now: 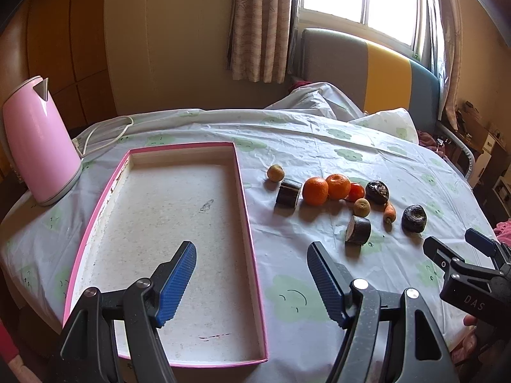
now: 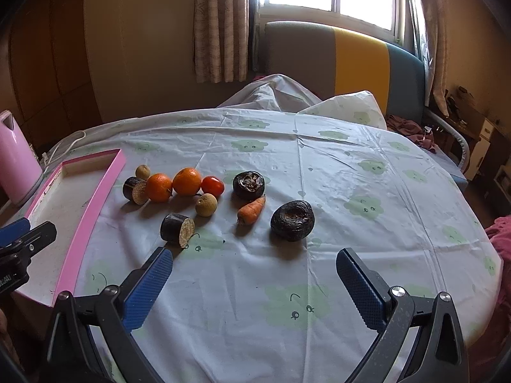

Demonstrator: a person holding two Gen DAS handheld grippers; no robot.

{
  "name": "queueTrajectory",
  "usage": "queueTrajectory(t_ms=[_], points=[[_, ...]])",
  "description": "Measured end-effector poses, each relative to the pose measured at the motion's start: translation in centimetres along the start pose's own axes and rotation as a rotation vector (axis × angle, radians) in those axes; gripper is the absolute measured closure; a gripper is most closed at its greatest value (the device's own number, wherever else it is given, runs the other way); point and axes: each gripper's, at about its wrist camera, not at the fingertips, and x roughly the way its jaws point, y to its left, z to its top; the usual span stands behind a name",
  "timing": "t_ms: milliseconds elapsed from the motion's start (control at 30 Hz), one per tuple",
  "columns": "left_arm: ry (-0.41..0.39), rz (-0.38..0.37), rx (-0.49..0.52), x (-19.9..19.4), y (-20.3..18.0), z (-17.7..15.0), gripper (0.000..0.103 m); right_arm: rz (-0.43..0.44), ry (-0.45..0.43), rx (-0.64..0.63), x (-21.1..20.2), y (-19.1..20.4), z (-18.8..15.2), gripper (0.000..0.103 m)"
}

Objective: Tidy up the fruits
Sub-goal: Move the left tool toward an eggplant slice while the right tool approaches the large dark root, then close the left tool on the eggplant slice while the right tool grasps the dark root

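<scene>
Both claws stand wide and empty: the left claw (image 1: 252, 287) hangs over the shallow pink-rimmed cardboard box (image 1: 252, 255), the right claw (image 2: 255, 290) over the cloud-printed plastic cloth on the bench (image 2: 319, 166).

All the produce lies on the cloth to the right of that box, none inside it.

Risks, as I judge them:
- the two round orange mandarins (image 2: 172, 183) touch, so pinching one may roll the other;
- the slick cloth may drag.

The left view alone shows the box's whole bare floor and the pink electric kettle (image 1: 41, 140) in full. The right view shows the cut ends of the dark stalk pieces (image 2: 177, 229).
</scene>
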Motion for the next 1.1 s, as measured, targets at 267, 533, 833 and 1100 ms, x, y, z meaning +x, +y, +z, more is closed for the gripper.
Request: queueTrajectory(t_ms=[267, 533, 833, 1100], points=[[-0.01, -0.045, 0.053, 0.6, -1.1, 0.2, 0.024, 0.004, -0.003, 0.025, 0.5, -2.4, 0.2, 0.0], [0.073, -0.147, 0.138, 2.6, -3.7, 1.1, 0.022, 0.025, 0.065, 0.115, 2.6, -6.3, 0.5, 0.044], [0.207, -0.283, 0.152, 6.2, -7.6, 1.6, 0.03, 0.077, 0.103, 0.153, 4.4, -8.0, 0.8, 0.052], [0.268, -0.259, 0.197, 10.1, -9.8, 1.6, 0.046, 0.109, 0.141, 0.102, 6.8, -7.2, 1.7, 0.042]])
